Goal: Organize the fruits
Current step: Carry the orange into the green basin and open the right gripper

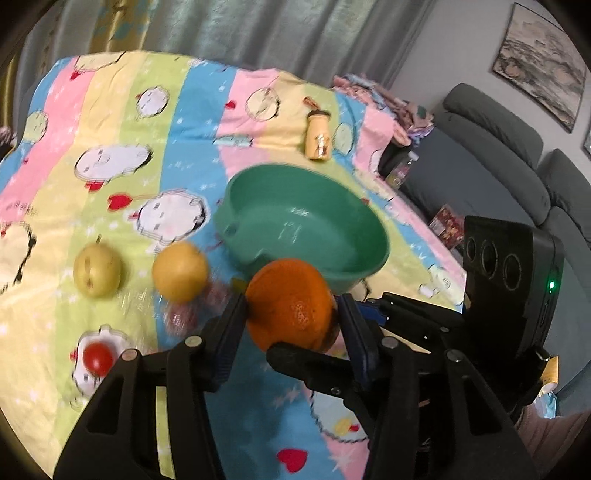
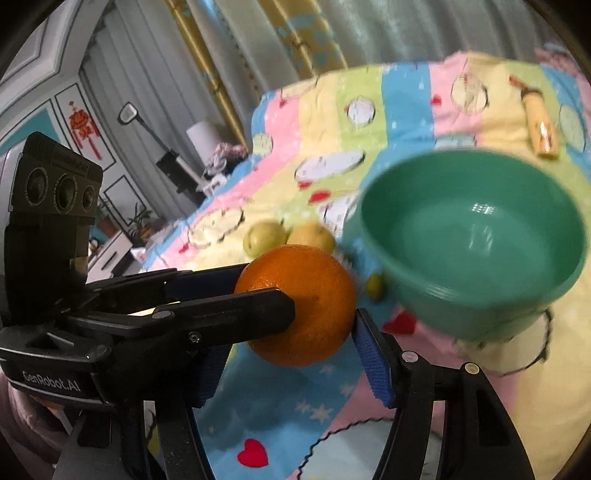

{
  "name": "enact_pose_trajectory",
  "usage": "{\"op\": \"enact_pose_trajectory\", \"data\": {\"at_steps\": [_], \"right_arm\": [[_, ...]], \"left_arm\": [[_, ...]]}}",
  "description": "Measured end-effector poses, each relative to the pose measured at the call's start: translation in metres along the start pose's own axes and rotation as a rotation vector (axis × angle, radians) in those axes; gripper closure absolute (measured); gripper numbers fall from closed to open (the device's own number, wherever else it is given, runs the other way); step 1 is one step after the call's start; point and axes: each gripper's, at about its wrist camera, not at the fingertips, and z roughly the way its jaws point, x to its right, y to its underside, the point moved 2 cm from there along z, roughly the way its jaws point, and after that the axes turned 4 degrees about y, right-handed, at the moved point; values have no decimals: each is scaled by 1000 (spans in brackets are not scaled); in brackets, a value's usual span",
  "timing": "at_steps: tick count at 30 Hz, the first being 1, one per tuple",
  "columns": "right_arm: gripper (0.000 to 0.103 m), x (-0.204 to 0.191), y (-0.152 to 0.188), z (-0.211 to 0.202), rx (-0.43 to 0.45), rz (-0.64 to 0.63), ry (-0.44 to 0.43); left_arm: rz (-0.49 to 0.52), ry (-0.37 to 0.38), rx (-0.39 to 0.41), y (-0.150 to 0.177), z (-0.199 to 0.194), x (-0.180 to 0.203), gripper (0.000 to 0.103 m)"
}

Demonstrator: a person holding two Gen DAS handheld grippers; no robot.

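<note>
Both grippers meet at the orange: the left gripper has its fingers clamped on it, and the right gripper brackets it too, likely a handover. Just beyond waits the green bowl, empty; two pears lie farther left on the table.

A home living room, shown by a grey cushioned sofa, a framed landscape painting on the wall, long pale curtains, a red Chinese knot ornament, and a table under a pastel striped cartoon-print cloth.
</note>
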Motion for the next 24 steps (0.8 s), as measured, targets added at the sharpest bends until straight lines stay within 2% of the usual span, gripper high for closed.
{"op": "enact_pose_trajectory", "data": {"at_steps": [9, 15, 21, 24], "right_arm": [[37, 33, -24, -12, 72, 25, 73], [37, 54, -30, -4, 51, 58, 111], [37, 60, -28, 2, 5, 73, 144], [35, 63, -28, 2, -6, 88, 172]], "left_arm": [[34, 61, -3, -39, 32, 9, 53], [9, 92, -32, -50, 55, 7, 53], [-22, 101, -74, -49, 65, 4, 52], [-23, 91, -85, -48, 67, 4, 47]]}}
